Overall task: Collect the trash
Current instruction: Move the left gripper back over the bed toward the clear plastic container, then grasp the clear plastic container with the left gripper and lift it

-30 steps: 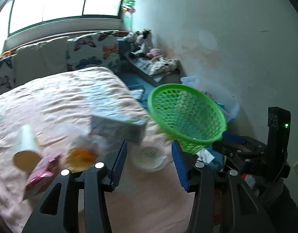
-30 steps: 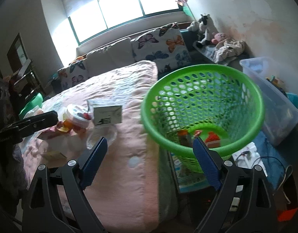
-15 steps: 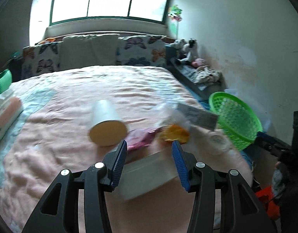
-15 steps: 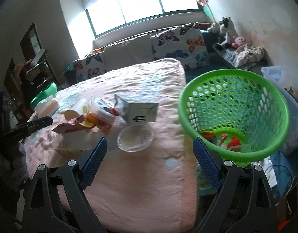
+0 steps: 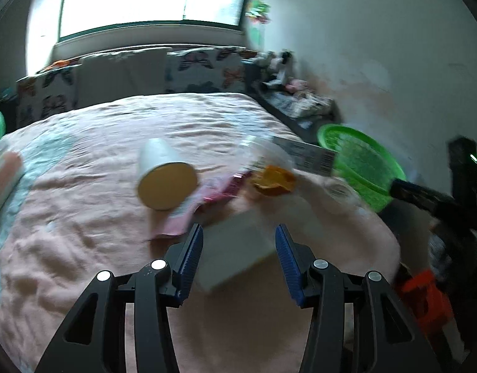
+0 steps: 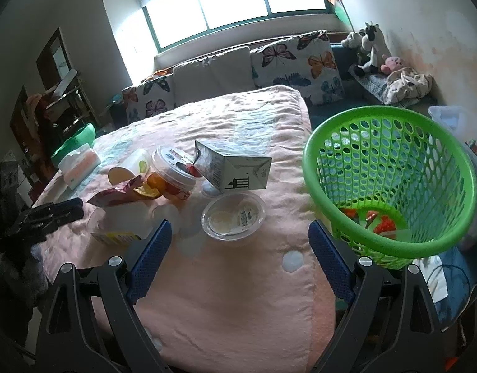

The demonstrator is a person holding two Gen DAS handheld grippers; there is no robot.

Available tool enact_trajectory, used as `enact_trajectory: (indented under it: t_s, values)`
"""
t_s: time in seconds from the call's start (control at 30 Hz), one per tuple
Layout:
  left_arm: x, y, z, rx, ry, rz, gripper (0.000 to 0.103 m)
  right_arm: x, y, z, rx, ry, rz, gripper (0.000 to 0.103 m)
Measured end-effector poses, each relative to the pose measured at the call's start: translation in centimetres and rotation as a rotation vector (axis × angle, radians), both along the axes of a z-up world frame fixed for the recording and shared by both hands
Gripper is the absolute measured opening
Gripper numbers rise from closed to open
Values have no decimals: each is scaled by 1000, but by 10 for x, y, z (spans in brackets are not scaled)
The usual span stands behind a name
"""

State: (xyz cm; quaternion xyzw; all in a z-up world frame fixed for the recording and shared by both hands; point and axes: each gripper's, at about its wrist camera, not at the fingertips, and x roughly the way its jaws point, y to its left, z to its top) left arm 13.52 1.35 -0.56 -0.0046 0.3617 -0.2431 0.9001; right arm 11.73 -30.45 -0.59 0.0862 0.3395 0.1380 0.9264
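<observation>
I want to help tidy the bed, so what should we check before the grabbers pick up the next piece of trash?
1. Left gripper jaws apart: ok, open, pads either side of the white box but not pressing it.
2. Right gripper empty and free: ok, jaws wide, nothing between them.
3. Green basket within view and open on top: ok, beside the bed, some trash already inside.
4. Trash left on the blanket: not ok, paper cup, carton, clear lidded tub and orange peel remain.
5. White box lying flat for a clean grip: cannot tell, the left view is blurred.
</observation>
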Motion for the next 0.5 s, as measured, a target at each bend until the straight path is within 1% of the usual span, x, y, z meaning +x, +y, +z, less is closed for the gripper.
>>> enact_trajectory:
  t_s: [0.03,0.1,0.17,0.2,0.23,0.3,0.4,0.5]
  values:
    - [0,-3,-1,-6,8,-40,47,0,0,0,1,2,1,89]
    - [3,-10,-3,17,14,-98,47,1,0,-1,-2,6,1,89]
    - [6,-15,-6,35,18,-145,54,2,1,-1,-4,7,2,89]
    - [11,-17,-8,50,22,-167,63,2,1,-1,-5,8,2,89]
    - [14,-19,-9,55,26,-187,66,2,1,-1,-4,8,1,89]
    - [20,-23,-11,88,9,-210,66,3,2,-2,-6,12,0,89]
    - [29,-27,-14,94,24,-276,66,6,2,-3,-10,20,-3,89]
    - [35,-29,-19,108,34,-315,66,8,2,-4,-17,25,-5,89]
